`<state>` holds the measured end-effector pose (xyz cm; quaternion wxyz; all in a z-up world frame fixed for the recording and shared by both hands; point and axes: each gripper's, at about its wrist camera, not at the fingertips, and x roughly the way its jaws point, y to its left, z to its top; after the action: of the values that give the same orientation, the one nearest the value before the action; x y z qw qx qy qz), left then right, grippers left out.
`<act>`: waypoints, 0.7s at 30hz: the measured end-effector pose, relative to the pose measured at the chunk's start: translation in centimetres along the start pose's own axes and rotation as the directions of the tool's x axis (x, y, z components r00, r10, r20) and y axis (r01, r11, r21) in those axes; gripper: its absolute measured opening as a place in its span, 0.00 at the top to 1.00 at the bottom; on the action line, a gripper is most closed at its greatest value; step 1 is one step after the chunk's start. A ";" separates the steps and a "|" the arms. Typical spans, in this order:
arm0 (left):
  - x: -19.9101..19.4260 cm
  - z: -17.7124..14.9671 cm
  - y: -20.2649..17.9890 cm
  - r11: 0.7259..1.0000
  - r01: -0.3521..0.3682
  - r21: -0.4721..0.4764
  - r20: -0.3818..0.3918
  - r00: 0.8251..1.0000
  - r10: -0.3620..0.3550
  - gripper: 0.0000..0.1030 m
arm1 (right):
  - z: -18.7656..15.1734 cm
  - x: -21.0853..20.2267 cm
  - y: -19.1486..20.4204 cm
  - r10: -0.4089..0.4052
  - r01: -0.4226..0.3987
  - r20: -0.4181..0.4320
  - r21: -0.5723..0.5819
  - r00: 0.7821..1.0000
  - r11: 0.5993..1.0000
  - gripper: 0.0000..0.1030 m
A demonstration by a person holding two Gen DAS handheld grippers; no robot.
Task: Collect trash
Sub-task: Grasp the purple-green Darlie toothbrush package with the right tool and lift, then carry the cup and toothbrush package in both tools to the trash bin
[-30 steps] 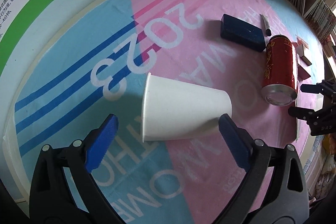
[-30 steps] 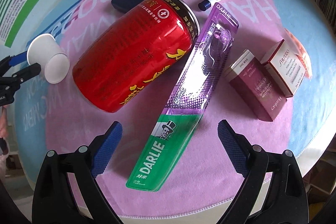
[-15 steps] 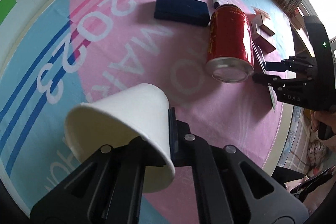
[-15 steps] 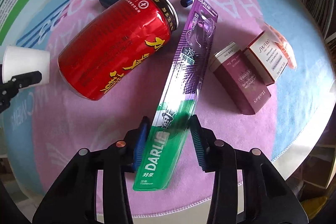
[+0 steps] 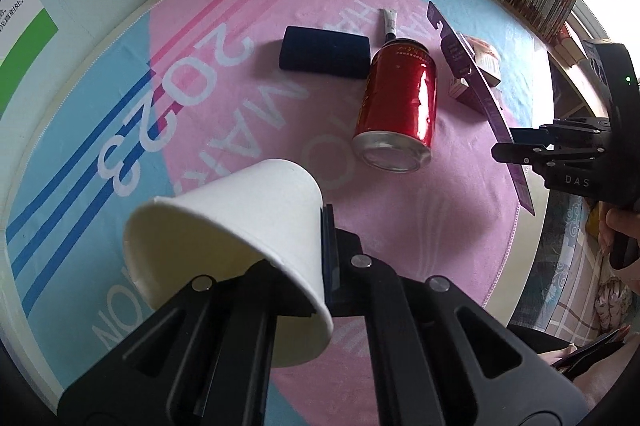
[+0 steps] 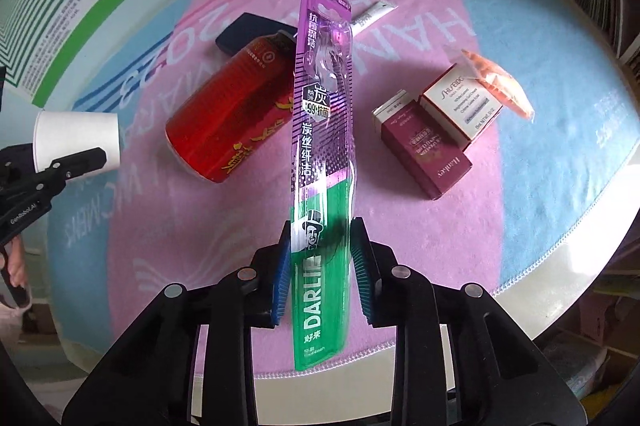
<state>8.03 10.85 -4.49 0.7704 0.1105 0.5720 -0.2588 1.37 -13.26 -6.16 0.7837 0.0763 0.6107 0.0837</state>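
Left wrist view: the left gripper [image 5: 320,246] is holding a white paper cup [image 5: 240,238], its jaws closed across the cup wall near the base, and the cup is hanging clear of the worktop [image 5: 248,130], nearer the camera than the red can [image 5: 400,110]. The cup is pointing its open mouth down and to the left, its long axis slanting up toward the can. It is judged light and easily crushed, so a gentle pinch near the stiffer base or rim is suiting it best. The can is lying on its side, bottom end facing the camera. Right wrist view: the right gripper [image 6: 320,266] is pinching a toothbrush package [image 6: 322,154] by its green lower end, jaws closed on the two long edges. The package is standing raised above the worktop, in front of the can, its long axis running away from the camera with the purple header end farthest. It is judged light, thin, glossy and flexible, so it is likely to bend or slip.
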 end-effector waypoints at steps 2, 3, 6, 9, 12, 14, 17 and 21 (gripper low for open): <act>-0.7 0.1 -0.8 1.000 -0.005 -0.005 0.013 1.000 0.005 1.00 | -0.4 -1.2 -0.8 0.019 -0.019 0.021 0.007 1.000 1.000 0.72; -1.0 0.2 -1.1 1.000 -0.003 -0.005 0.016 1.000 0.003 1.00 | -0.5 -1.7 -1.3 0.032 -0.032 0.032 0.010 0.999 0.999 0.72; -1.7 0.6 -3.0 1.000 -0.008 0.005 0.030 1.000 0.007 1.00 | -0.8 -3.4 -2.8 0.058 -0.060 0.066 0.019 0.996 0.998 0.72; -2.1 1.1 -5.2 0.999 -0.007 0.032 0.041 0.999 0.006 1.00 | -1.4 -4.5 -3.7 0.057 -0.060 0.095 0.031 0.994 0.998 0.72; -2.0 1.9 -8.6 0.996 0.005 0.087 0.046 0.999 -0.009 1.00 | -3.0 -6.1 -6.1 0.049 -0.058 0.121 0.067 0.991 0.996 0.72; -1.7 2.4 -11.1 0.992 0.021 0.127 0.043 0.999 -0.026 1.00 | -4.4 -6.9 -7.9 0.037 -0.051 0.135 0.098 0.990 0.994 0.72; -0.7 3.2 -15.9 0.977 0.051 0.207 0.024 0.998 -0.057 1.00 | -6.3 -7.2 -9.9 0.015 -0.037 0.147 0.151 0.989 0.988 0.72; 0.6 3.6 -21.9 0.947 0.091 0.308 -0.004 0.996 -0.094 1.00 | -10.3 -8.6 -14.0 -0.028 -0.011 0.158 0.241 0.987 0.971 0.72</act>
<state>-0.38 -9.38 -1.11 0.7340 0.2009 0.5250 -0.3811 -10.18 -28.65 -3.64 0.8156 0.1747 0.5516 -0.0007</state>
